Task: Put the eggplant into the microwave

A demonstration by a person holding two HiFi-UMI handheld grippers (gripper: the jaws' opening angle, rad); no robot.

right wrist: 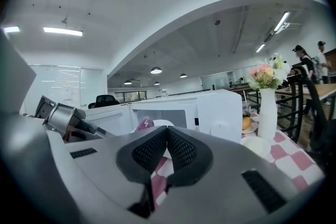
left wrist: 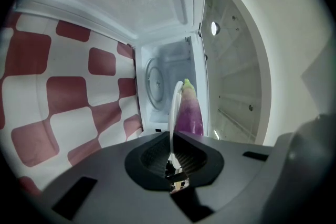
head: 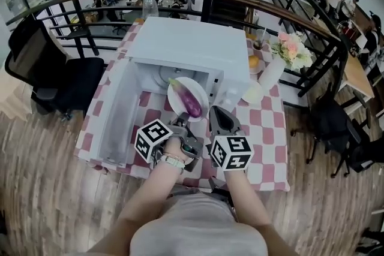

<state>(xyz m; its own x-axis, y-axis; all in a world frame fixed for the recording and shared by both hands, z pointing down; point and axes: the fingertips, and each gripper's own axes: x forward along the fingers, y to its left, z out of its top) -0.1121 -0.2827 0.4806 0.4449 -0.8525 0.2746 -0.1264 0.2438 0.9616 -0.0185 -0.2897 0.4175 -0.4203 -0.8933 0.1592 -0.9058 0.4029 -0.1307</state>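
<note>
A purple eggplant (head: 191, 102) lies on a white plate (head: 179, 88) held just in front of the open white microwave (head: 198, 45). My left gripper (head: 183, 126) is shut on the plate's near rim. In the left gripper view the plate (left wrist: 174, 107) shows edge-on, tilted, with the eggplant (left wrist: 189, 113) against its right face, and the left gripper (left wrist: 172, 162) points at the cavity with its glass turntable (left wrist: 156, 81). My right gripper (head: 221, 121) hovers beside it on the right, shut and empty; the right gripper (right wrist: 167, 141) faces the microwave (right wrist: 215, 110).
The microwave door (head: 117, 114) hangs open to the left over the red-checked tablecloth (head: 267, 147). A vase of flowers (head: 275, 69), an orange on a plate (head: 254, 62) and a small white dish (head: 253, 93) stand right of the microwave. A bottle (head: 149, 4) stands behind it.
</note>
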